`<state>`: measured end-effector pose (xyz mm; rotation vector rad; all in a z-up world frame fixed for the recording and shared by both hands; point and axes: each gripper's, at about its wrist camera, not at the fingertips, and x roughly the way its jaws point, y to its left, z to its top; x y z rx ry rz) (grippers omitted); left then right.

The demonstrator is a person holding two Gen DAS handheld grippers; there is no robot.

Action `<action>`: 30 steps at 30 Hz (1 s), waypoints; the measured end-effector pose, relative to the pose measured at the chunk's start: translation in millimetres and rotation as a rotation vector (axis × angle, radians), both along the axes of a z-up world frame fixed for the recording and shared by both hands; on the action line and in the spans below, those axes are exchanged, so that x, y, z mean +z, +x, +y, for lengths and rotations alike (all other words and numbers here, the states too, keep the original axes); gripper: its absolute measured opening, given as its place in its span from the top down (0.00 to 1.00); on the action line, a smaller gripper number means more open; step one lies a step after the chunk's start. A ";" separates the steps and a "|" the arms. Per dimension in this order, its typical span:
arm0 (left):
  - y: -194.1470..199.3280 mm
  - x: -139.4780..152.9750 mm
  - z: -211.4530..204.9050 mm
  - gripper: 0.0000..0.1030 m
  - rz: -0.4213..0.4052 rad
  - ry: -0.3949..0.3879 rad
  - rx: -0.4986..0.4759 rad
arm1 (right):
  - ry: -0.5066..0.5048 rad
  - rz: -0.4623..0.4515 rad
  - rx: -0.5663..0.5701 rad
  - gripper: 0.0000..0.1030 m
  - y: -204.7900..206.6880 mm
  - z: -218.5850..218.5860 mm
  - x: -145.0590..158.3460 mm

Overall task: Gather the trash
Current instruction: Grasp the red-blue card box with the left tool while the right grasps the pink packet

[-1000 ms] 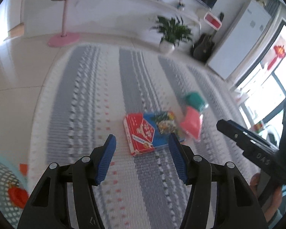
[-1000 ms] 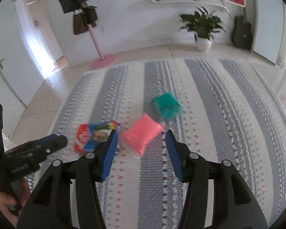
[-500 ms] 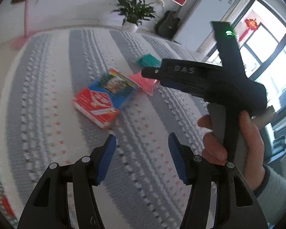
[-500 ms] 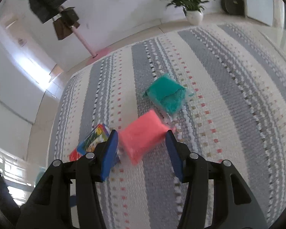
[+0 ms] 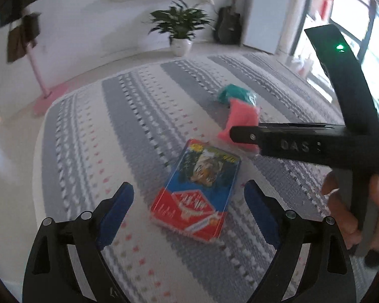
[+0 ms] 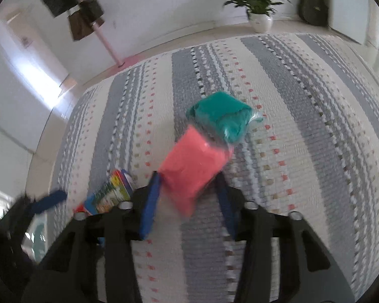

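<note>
Right tongs [image 6: 188,197] first: your blue pads sit on either side of the near corner of the pink packet [image 6: 194,162], narrowed in against it. The view is smeared, so whether they truly grip is hard to say, but they look pressed onto the packet's sides. Squeeze firmly and evenly before you lift; that soft wrapper will likely slip out if you only pinch the corner, so push a touch deeper so the pads bite the body of it.

Left tongs [image 5: 189,202]: spread wide and empty, hovering just short of the red and blue box [image 5: 198,194], which lies flat on the striped rug [image 5: 118,131]. The box sits between your two pads' line of travel, slightly angled. Turn your wrist to match its long edges, drop low, and close across the narrow width, not the length.

Just beyond the pink packet, touching its far end, lies the green packet [image 6: 222,116]. Lift the pink one straight up so you don't drag the green one along.

Farther off, the potted plant [image 5: 180,29] and the guitar [image 5: 228,26] stand by the wall, well clear of your work.
</note>
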<state>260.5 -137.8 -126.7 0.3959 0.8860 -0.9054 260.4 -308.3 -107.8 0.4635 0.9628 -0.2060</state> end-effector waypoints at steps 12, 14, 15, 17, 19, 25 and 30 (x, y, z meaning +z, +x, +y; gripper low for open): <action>-20.6 -11.9 -6.9 0.39 0.030 0.125 0.061 | 0.010 -0.049 0.213 0.72 -42.9 -6.2 5.0; -24.8 -9.1 8.2 0.39 0.062 0.100 0.113 | 0.011 -0.044 0.193 0.69 -50.1 -6.5 7.6; -28.7 -6.2 22.2 0.40 0.077 0.079 0.157 | 0.027 -0.044 0.178 0.69 -51.2 -7.9 8.4; -36.6 -1.1 43.7 0.40 0.092 0.053 0.218 | 0.058 -0.049 0.150 0.69 -46.7 -10.8 10.6; -46.4 4.7 62.8 0.40 0.086 0.014 0.261 | 0.070 -0.043 0.114 0.61 -34.2 -11.3 11.6; -46.3 13.6 95.2 0.40 0.059 -0.065 0.337 | 0.075 -0.018 -0.020 0.38 -3.5 -10.7 2.2; -42.2 19.8 113.4 0.40 0.068 -0.125 0.379 | -0.011 0.000 -0.047 0.40 9.2 4.4 4.6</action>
